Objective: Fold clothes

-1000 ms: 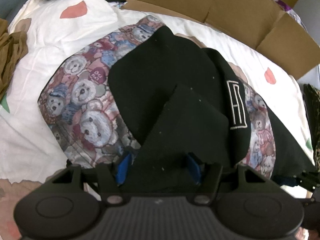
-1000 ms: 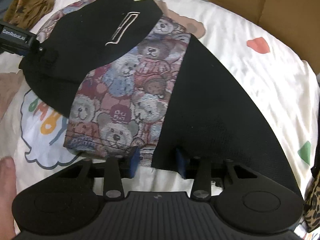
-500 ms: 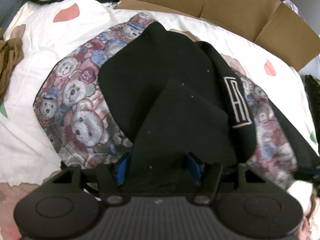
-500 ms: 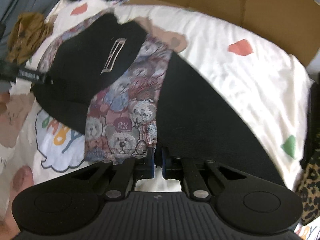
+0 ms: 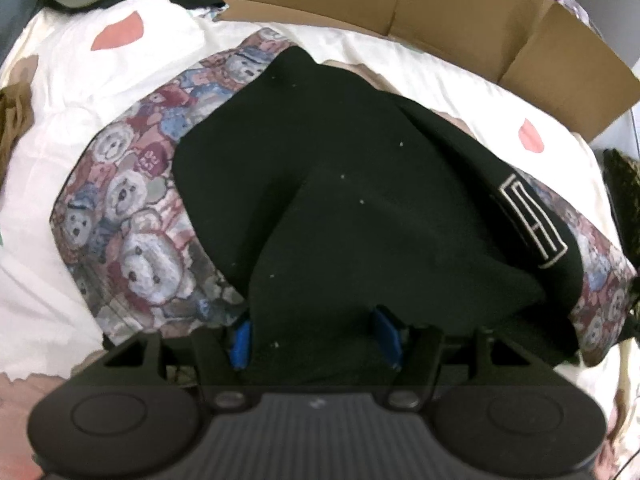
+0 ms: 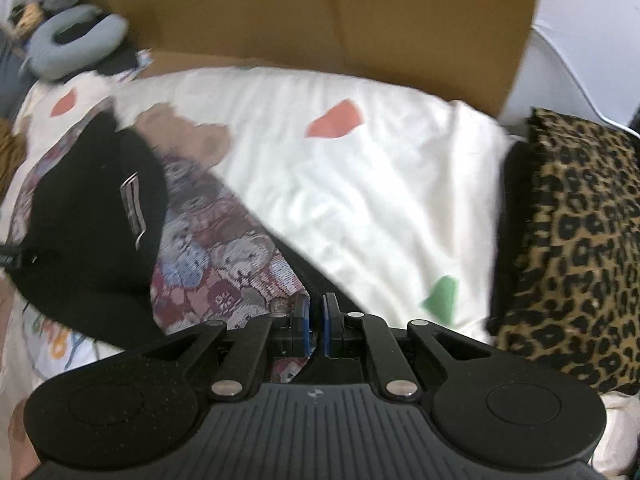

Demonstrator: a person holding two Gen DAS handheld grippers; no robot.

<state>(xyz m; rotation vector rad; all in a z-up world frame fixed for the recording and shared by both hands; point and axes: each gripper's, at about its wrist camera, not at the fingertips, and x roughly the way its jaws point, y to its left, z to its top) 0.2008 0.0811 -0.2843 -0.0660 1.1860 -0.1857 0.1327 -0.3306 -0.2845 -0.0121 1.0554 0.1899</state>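
Pinching the hem of the teddy-bear print garment (image 6: 224, 276), the right gripper (image 6: 316, 320) has its blue pads pressed together on the fabric edge, which rises off the bed sheet (image 6: 360, 184) toward it. The left gripper (image 5: 316, 338) stands with its pads spread wide, a fold of the garment's black sleeve (image 5: 360, 240) lying between them; whether they press it I cannot tell. The rest of the garment lies spread ahead of both claws on the white printed sheet, with a cardboard box (image 6: 320, 28) behind and a leopard-print cloth (image 6: 576, 240) at the right.
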